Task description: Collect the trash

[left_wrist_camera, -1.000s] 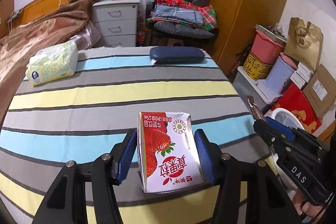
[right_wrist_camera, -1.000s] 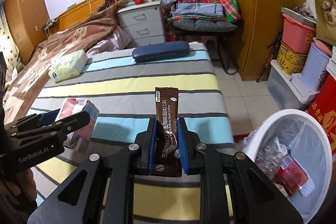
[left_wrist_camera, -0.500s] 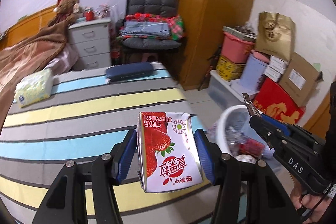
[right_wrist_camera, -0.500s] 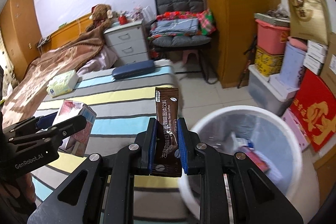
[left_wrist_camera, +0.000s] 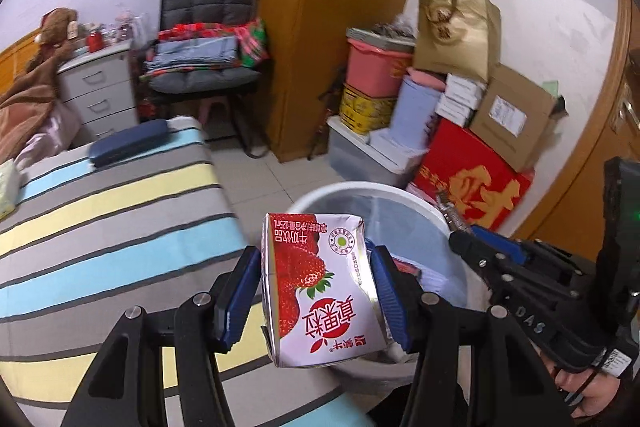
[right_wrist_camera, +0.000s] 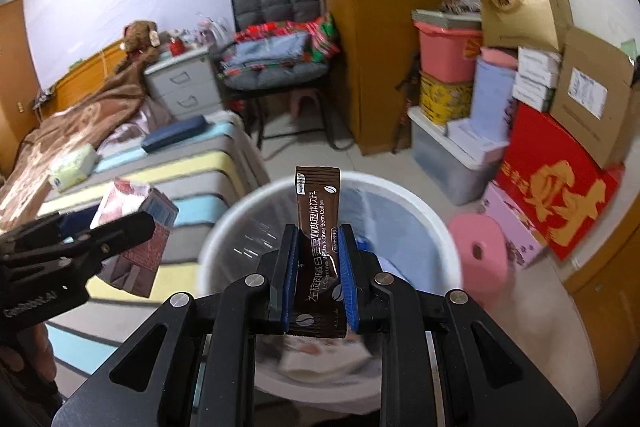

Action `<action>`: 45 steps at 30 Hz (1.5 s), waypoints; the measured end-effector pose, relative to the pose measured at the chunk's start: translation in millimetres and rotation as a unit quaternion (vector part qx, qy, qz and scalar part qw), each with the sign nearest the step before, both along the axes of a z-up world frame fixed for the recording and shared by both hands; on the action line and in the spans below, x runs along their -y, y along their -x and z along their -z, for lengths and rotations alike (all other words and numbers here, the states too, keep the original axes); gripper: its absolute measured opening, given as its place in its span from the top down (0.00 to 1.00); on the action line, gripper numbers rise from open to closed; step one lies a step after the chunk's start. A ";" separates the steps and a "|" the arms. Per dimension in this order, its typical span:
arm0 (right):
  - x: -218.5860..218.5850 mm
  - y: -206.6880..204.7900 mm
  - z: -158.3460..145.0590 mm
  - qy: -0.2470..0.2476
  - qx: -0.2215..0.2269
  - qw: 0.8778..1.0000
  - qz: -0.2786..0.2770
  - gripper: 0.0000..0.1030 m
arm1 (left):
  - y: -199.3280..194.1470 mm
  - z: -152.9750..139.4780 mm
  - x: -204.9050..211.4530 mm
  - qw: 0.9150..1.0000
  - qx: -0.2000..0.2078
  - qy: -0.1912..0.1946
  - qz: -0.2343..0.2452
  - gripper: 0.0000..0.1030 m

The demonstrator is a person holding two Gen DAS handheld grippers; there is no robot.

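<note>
I've swung both off the striped table: left gripper [left_wrist_camera: 316,301] clamps the strawberry carton [left_wrist_camera: 320,291], right gripper [right_wrist_camera: 318,277] pinches the coffee sachet [right_wrist_camera: 319,239], white bin [right_wrist_camera: 432,223] at 12 o'clock, release next.

A striped worktop [left_wrist_camera: 100,211] holds a navy case [left_wrist_camera: 128,148] and a tissue pack [right_wrist_camera: 74,166]. Behind stand a grey chair [left_wrist_camera: 208,39] piled with folded clothes, white drawers [left_wrist_camera: 98,87], a wooden wardrobe [left_wrist_camera: 332,27] and stacked boxes [left_wrist_camera: 472,131].
</note>
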State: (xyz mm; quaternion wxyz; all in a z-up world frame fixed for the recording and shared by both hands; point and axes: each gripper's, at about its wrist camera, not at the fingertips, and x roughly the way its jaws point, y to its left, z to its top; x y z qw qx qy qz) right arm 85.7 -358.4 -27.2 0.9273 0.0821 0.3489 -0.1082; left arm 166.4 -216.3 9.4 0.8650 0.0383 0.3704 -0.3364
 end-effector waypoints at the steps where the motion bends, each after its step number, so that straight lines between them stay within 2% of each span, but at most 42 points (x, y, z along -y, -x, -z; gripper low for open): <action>1: 4.9 -1.7 6.3 -0.002 -0.010 1.000 0.003 0.80 | 0.9 2.5 6.2 1.000 -0.002 -0.001 0.004 0.45; 9: 27.7 1.5 32.4 -0.006 -0.053 0.998 0.016 0.80 | 2.9 29.3 42.8 0.999 -0.016 -0.026 0.019 0.44; 11: 29.2 2.8 34.4 -0.007 -0.056 0.998 0.016 0.80 | 7.3 28.2 47.3 0.999 0.001 -0.030 0.023 0.44; 18: 32.2 7.1 29.8 0.002 -0.043 0.999 0.020 0.76 | 4.5 27.8 43.3 0.999 0.003 -0.039 -0.002 0.43; 19: 32.6 6.5 29.3 0.002 -0.040 0.999 0.019 0.66 | 4.2 26.7 41.9 0.999 0.010 -0.045 -0.007 0.43; 20: 33.5 6.8 29.0 0.000 -0.037 0.999 0.017 0.48 | 5.2 26.0 40.7 0.999 0.016 -0.049 -0.013 0.42; 21: 33.2 7.6 28.0 -0.002 -0.034 0.999 0.016 0.42 | 5.5 26.0 39.6 0.999 0.013 -0.048 -0.012 0.42; 22: 32.4 10.3 25.8 0.000 -0.029 0.999 0.019 0.41 | 6.0 25.8 38.5 0.999 0.008 -0.045 -0.010 0.42; 26: 30.0 13.8 22.2 -0.002 -0.020 1.000 0.019 0.41 | 12.6 19.9 30.6 0.999 0.017 -0.038 -0.015 0.36; 30: 25.5 21.0 16.5 -0.002 0.000 1.000 0.022 0.41 | 25.1 13.2 15.3 0.998 0.035 -0.028 -0.033 0.36; 36: 7.9 49.7 6.8 0.005 0.040 0.999 0.019 0.41 | 55.7 11.5 -10.9 0.995 0.065 -0.035 -0.067 0.36; 41: -1.4 70.5 5.4 0.002 0.069 0.997 0.026 0.41 | 82.5 12.4 -30.1 0.994 0.070 -0.019 -0.075 0.36; 45: -13.7 85.5 6.8 0.028 0.093 0.995 0.038 0.41 | 105.9 12.0 -39.9 0.989 0.103 -0.041 -0.094 0.36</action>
